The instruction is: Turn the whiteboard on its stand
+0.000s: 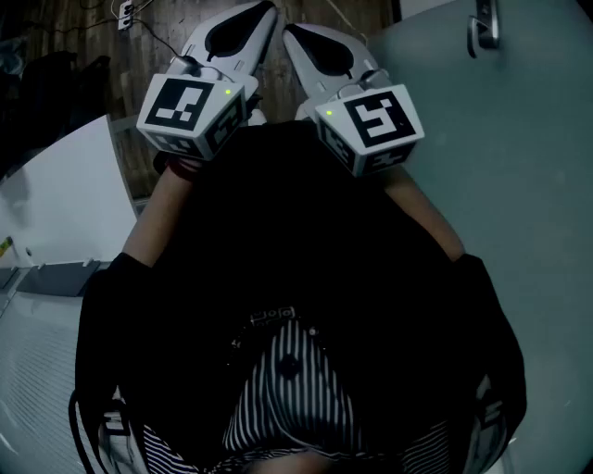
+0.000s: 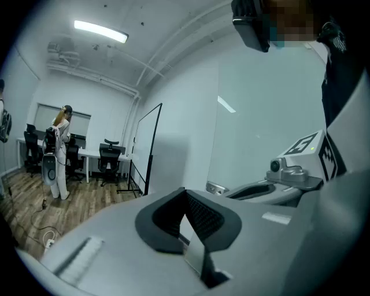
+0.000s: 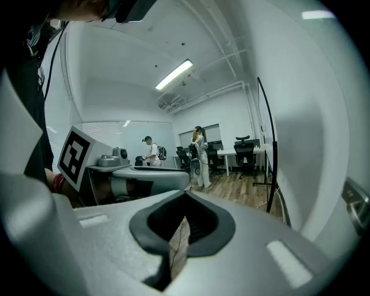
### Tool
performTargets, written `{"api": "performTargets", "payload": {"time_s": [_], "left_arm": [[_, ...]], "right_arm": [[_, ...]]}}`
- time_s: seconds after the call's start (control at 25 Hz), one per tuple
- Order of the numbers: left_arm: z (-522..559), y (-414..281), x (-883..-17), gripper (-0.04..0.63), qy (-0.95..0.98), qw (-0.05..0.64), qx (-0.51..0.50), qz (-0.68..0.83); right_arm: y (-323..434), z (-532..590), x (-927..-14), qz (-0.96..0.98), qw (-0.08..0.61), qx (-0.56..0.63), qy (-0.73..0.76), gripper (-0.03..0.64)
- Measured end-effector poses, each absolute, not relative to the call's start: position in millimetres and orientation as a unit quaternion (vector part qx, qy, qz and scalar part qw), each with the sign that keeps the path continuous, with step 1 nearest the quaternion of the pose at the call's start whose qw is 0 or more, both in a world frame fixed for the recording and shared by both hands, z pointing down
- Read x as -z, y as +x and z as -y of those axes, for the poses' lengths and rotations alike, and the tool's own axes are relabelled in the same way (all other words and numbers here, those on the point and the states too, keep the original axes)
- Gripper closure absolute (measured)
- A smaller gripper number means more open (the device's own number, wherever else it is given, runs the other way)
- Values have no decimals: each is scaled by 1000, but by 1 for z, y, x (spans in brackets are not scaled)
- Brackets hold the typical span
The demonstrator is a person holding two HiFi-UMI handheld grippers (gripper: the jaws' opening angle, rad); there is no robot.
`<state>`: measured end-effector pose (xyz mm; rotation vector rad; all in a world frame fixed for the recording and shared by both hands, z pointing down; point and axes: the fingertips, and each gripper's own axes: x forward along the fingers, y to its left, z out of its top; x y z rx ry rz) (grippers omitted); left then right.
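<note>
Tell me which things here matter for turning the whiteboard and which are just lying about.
For the job: whiteboard, left gripper and right gripper, both shut and empty.
Lying about: office chair, desk, floor cable, door handle, person standing far off.

- A wooden plank floor (image 1: 176, 28) stretches ahead of the left claw (image 1: 267, 11) and the right claw (image 1: 290, 33).
- A white power strip (image 1: 125, 11) and a thin dark cable (image 1: 159, 39) lie on the planks, ahead and to the left of the left claw.
- The whiteboard (image 2: 149, 144), in a black frame on a stand, rests on the floor beyond the left claw. Seen from the right claw, it stands to the right.
- Farther beyond both claws, black office chairs (image 2: 108, 155) and a white surface (image 2: 95, 153) stand on the floor.
- A person (image 2: 58, 151) in light clothes stands on the planks, far off to the left of the left claw.
</note>
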<state>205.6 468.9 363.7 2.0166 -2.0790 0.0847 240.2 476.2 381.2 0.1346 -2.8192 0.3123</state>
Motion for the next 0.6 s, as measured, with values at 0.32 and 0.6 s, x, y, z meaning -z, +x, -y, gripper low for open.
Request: {"api": "performTargets", "payload": {"time_s": [0.32, 0.6], "left_arm": [[-468, 206, -366, 598, 693, 113, -45, 710], [-467, 204, -359, 598, 689, 110, -40, 715]], "right_arm": [[232, -478, -382, 981, 162, -98, 51, 617], [226, -488, -385, 981, 176, -74, 34, 617]]}}
